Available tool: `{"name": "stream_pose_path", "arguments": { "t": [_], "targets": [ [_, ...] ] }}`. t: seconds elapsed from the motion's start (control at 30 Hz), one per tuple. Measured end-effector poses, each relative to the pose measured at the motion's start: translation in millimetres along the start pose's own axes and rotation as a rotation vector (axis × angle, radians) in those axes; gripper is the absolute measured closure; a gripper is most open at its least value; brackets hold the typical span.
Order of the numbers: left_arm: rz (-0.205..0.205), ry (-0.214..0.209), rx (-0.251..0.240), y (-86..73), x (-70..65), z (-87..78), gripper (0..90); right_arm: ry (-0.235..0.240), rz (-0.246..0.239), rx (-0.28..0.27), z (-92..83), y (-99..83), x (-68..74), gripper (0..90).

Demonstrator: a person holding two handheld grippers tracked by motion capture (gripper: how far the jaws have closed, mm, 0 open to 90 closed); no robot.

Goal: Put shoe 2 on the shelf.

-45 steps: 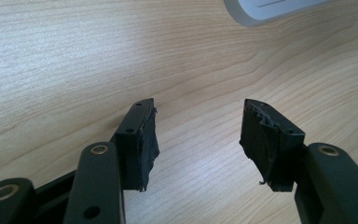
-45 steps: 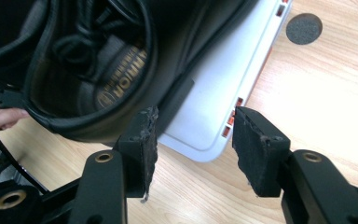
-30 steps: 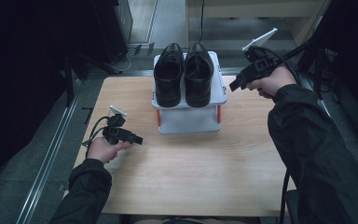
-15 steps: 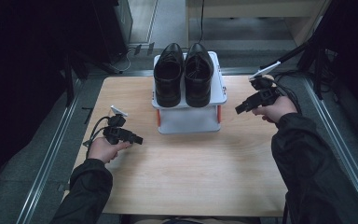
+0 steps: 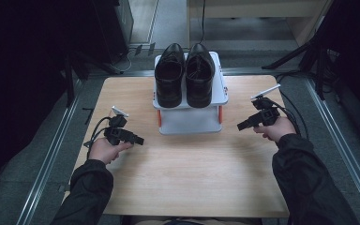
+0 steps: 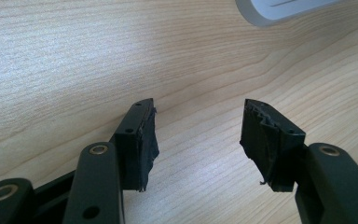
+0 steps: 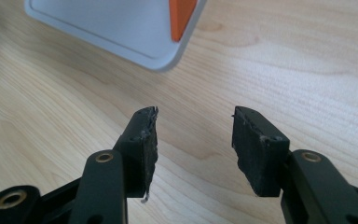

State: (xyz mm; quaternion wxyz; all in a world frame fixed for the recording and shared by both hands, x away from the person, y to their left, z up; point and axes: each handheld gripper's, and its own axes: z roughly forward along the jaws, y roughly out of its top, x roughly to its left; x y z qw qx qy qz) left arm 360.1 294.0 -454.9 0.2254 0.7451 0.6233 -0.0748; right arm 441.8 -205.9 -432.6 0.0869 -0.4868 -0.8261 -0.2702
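So the right gripper point(image 5: 240, 126) has been pulled back from 1 o'clock and lowered to 3 o'clock beside the rack point(image 5: 190, 121), jaws apart and empty. The left gripper point(image 5: 140, 140) hasn't budged at 9 o'clock, also gaping on nothing. Both shoes point(image 5: 185, 75) are parked on the rack's top shelf at 12, so placement looks finished.

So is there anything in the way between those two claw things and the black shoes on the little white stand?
Nothing visible. Bare tabletop lies between the left gripper, the right gripper and the white stand. Both are open and empty. The shoes sit on top, uncovered.
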Motion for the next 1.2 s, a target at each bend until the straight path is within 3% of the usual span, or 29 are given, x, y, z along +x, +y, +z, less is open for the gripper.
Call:
{"name": "stream_pose_path", "arguments": {
  "t": [0.3,0.67,0.97,1.2],
  "targets": [
    [0.009,0.004,-0.001,0.3,1.1,0.7,44.4,-0.015,-0.035,-0.033,14.2,-17.2,-1.8,52.5],
    [0.007,0.009,-0.006,0.2,2.2,1.2,43.7,0.004,-0.042,-0.077,26.9,-31.2,-4.8,52.7],
    [0.023,0.011,-0.012,-0.2,3.5,1.4,43.3,0.008,-0.066,-0.098,29.4,-36.4,-5.0,52.3],
    [0.008,0.004,-0.03,1.4,2.3,3.4,39.1,0.006,-0.073,-0.126,26.8,-40.1,-6.3,50.3]
  ]
}}
